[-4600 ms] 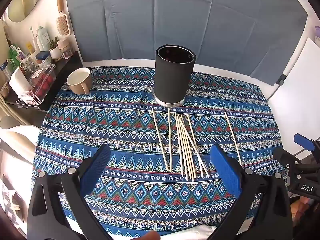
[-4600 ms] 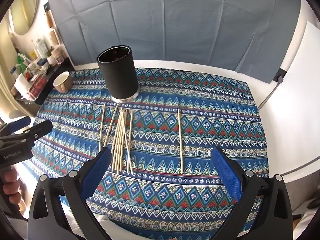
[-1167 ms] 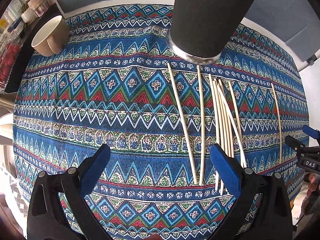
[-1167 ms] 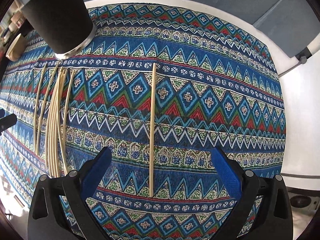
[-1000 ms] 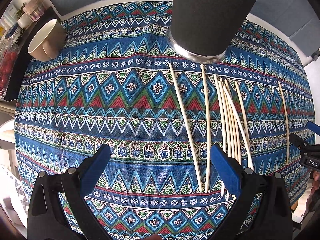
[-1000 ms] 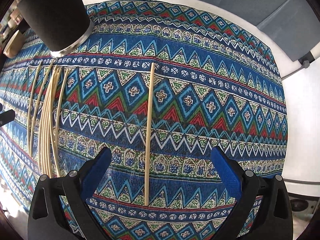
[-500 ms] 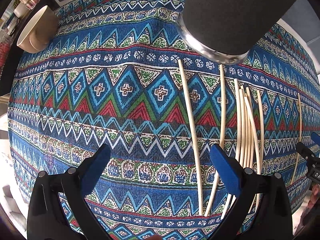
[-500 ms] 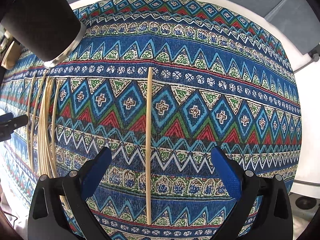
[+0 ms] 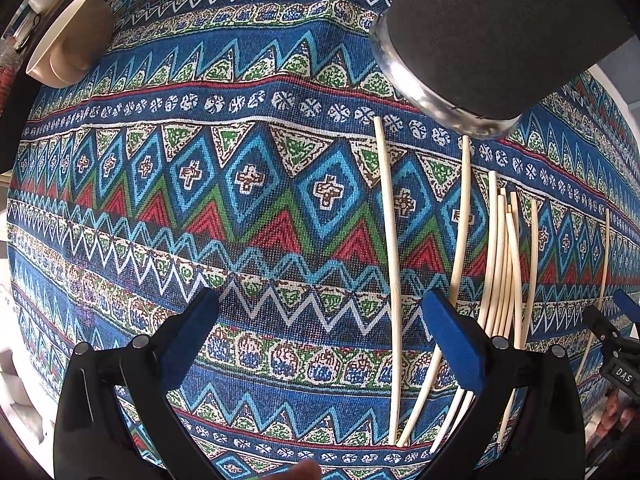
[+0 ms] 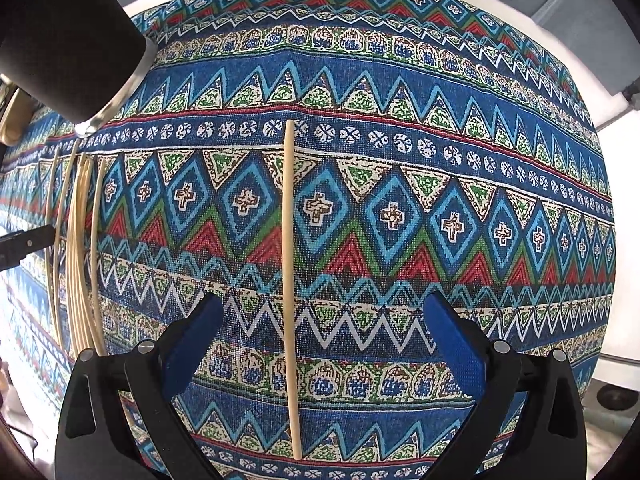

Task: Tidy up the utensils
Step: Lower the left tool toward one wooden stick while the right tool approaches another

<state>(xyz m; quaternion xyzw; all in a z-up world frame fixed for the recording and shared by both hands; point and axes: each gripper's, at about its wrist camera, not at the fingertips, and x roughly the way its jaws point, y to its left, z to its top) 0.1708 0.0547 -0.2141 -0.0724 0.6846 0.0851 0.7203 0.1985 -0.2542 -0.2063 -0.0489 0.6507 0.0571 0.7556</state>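
In the left wrist view, the left tongs (image 9: pixel 320 332) are hanging wide open over the patterned tablecloth (image 9: pixel 160 184), gripping nothing. One pale stick (image 9: pixel 390 264) is lying between the jaws, its far tip pointing toward the black holder (image 9: pixel 492 28) standing at the back. A loose cluster of sticks (image 9: pixel 502 264) is lying just right of the right jaw, several overlapping, a few passing under it. A beige mug (image 9: pixel 68 44) is sitting at the far left, well apart.

In the right wrist view, the right tongs (image 10: pixel 322 336) are likewise spread wide and empty, straddling a lone stick (image 10: pixel 289 280) lying flat on the tabletop, apart from the others. The cluster is showing at the left edge, below the holder.

These sticks are looking light, thin and stiff, probably smooth and prone to rolling or slipping on cloth. Pinching near mid-length should be keeping each one balanced; lying flat, they are offering little height, so the pads likely need to be coming down close to the cloth.
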